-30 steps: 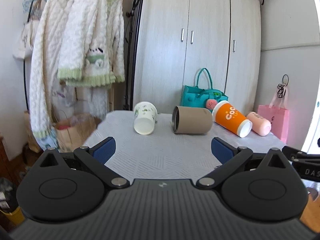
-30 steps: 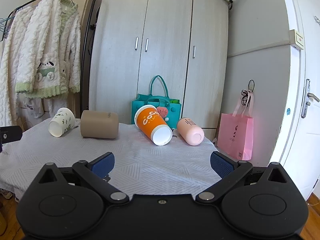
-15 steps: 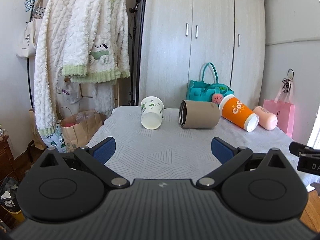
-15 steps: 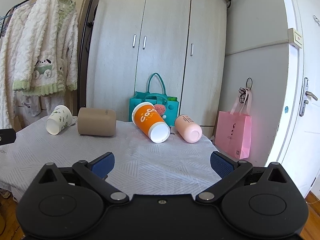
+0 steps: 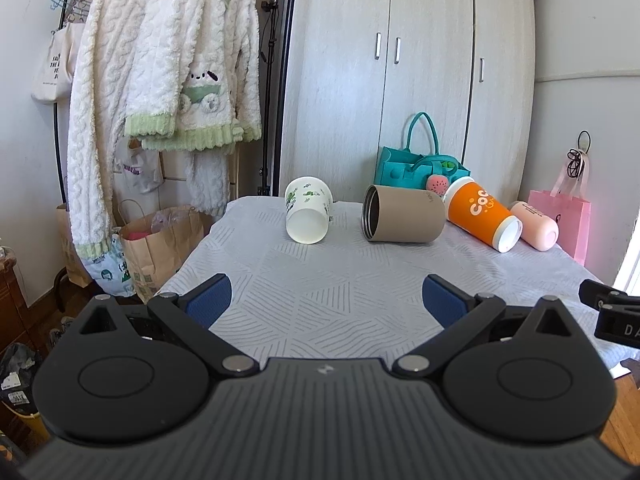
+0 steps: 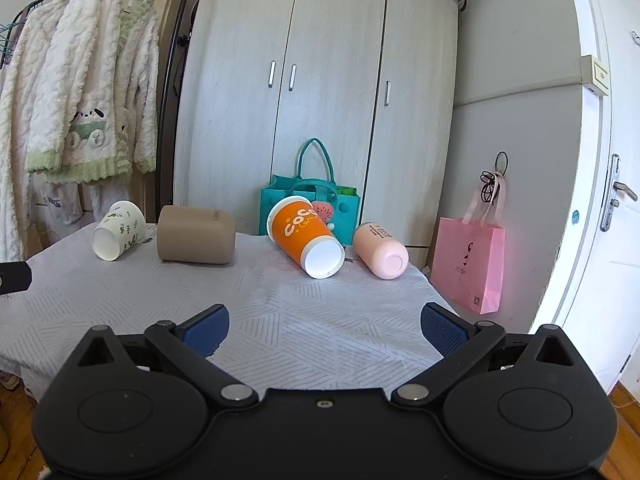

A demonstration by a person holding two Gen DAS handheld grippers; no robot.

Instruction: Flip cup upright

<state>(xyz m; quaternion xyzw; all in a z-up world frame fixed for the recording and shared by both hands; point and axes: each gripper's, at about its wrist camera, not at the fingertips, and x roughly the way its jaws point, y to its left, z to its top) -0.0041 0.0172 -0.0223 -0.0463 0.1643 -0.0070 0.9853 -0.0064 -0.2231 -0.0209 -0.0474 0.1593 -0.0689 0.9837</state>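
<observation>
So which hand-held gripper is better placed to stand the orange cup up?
Probably right. The right hand-held gripper is open and faces the orange cup almost straight ahead. From the left hand-held gripper, also open, that cup sits off to the right, beyond the tan cup.

Ahead of each tool, four cups lie tipped over: one white leaf-print cup (image 5: pixel 307 216), one tan cup (image 5: pixel 404 219), one orange cup (image 5: pixel 482 216), one pink cup (image 5: pixel 536 230).

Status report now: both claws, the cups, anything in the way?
Left claw open, empty; right claw open, empty. Four cups on their sides: white cup, brown cup, orange cup, pink cup. None upright. Nothing between claws and cups.
</observation>
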